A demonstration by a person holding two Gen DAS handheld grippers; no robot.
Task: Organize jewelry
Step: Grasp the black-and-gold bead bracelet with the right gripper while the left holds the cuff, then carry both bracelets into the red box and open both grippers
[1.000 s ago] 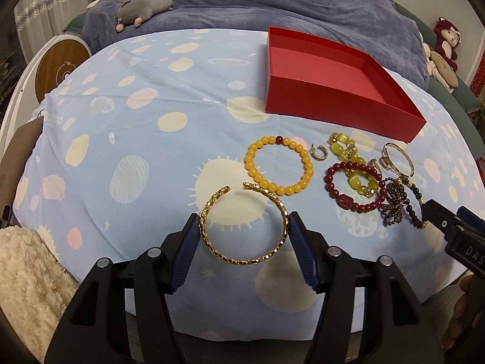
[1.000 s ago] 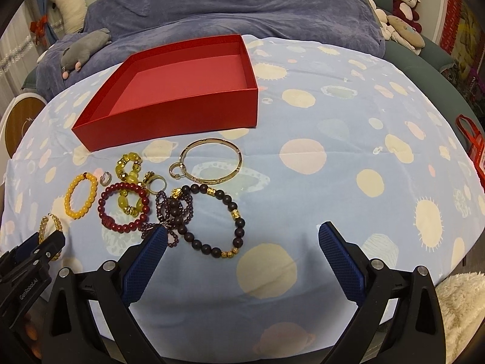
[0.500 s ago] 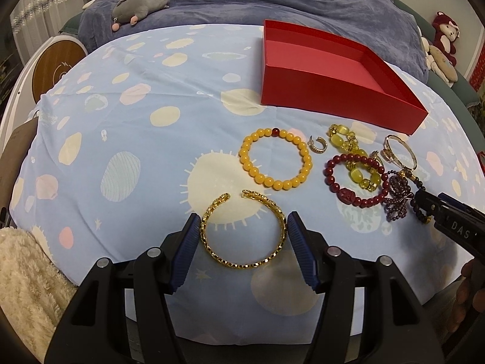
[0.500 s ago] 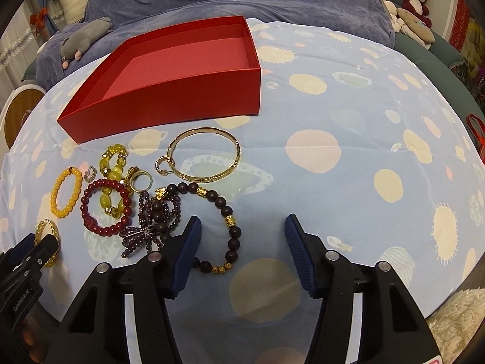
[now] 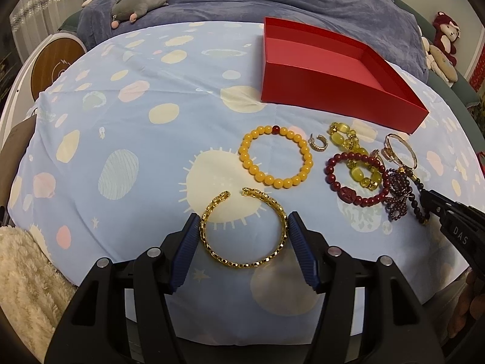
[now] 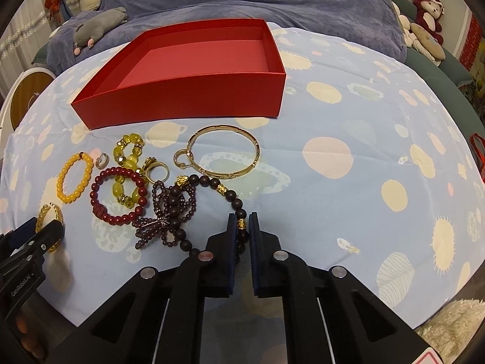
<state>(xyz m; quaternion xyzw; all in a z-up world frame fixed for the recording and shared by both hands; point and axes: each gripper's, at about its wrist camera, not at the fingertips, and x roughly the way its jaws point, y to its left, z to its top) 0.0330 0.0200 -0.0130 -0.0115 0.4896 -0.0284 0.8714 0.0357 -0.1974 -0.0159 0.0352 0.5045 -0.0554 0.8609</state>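
Note:
My left gripper [image 5: 243, 217] is shut on a gold chain cuff [image 5: 242, 264], its pads against the cuff's two sides, low over the spotted blue cloth. My right gripper [image 6: 242, 217] has its jaws closing tight on the dark bead bracelet [image 6: 236, 203], with a gold bead pinched between the pads. The bracelet's far end trails up-left into a purple bead cluster [image 6: 163, 212]. Beside these lie a red bead bracelet [image 6: 116, 220], a yellow bead bracelet [image 5: 277, 184] and a thin gold bangle [image 6: 224, 176]. An open red box [image 6: 182, 97] stands empty behind them.
A yellow-green glass bracelet [image 6: 130, 151], a ring [image 6: 157, 171] and a small hoop earring [image 6: 103, 160] lie near the box. Plush toys rest on the blue blanket [image 6: 272, 0] behind. A white fluffy throw [image 5: 24, 273] lies at the near left corner.
The right gripper's jaws went from wide open to closed on the dark bead bracelet, shifting slightly toward it. The left gripper kept its hold on the gold cuff and stayed put.

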